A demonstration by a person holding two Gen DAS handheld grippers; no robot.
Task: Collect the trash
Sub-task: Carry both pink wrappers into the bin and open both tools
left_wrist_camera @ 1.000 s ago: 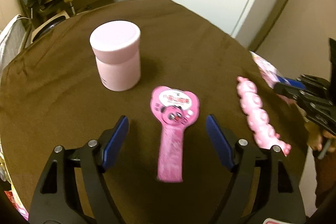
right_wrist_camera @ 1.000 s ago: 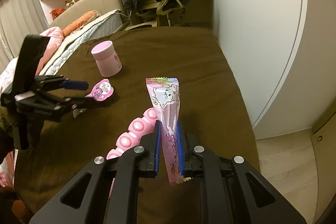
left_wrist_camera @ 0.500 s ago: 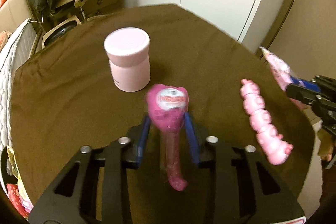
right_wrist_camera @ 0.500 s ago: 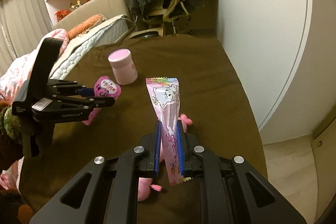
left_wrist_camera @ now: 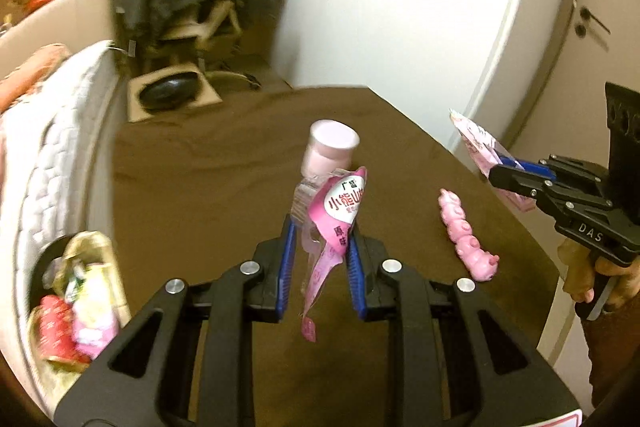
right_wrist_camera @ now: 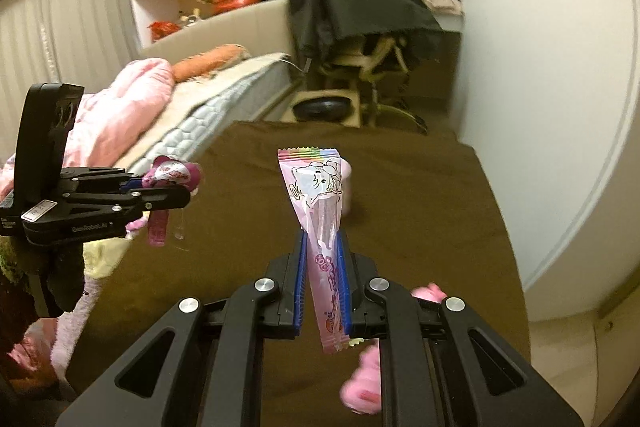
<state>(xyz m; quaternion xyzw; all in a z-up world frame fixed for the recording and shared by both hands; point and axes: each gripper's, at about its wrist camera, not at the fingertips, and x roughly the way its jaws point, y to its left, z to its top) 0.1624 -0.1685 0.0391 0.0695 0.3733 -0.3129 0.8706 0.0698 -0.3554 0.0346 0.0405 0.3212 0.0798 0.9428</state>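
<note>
Up off the brown cloth-covered table (left_wrist_camera: 208, 187), the left gripper (left_wrist_camera: 320, 223) has just been closing its jaws, and its blue ribbed pads now pinch a glossy magenta lollipop-shaped wrapper (left_wrist_camera: 338, 211) with a round white label and a thin crinkled tail hanging below. Its flat head tilts toward one o'clock. Behind it at twelve o'clock stands a smooth pale pink lidded jar (left_wrist_camera: 330, 153). At three o'clock on the cloth lies a knobbly pink toy (left_wrist_camera: 466, 235), a row of rounded beads. At nine o'clock a dark bin (left_wrist_camera: 76, 303) holds crumpled packets. The right gripper (right_wrist_camera: 323, 259) is nearly closed, clamping a long, shiny pink sachet (right_wrist_camera: 320, 211) with a zigzag rainbow top edge, standing upright toward twelve o'clock.
</note>
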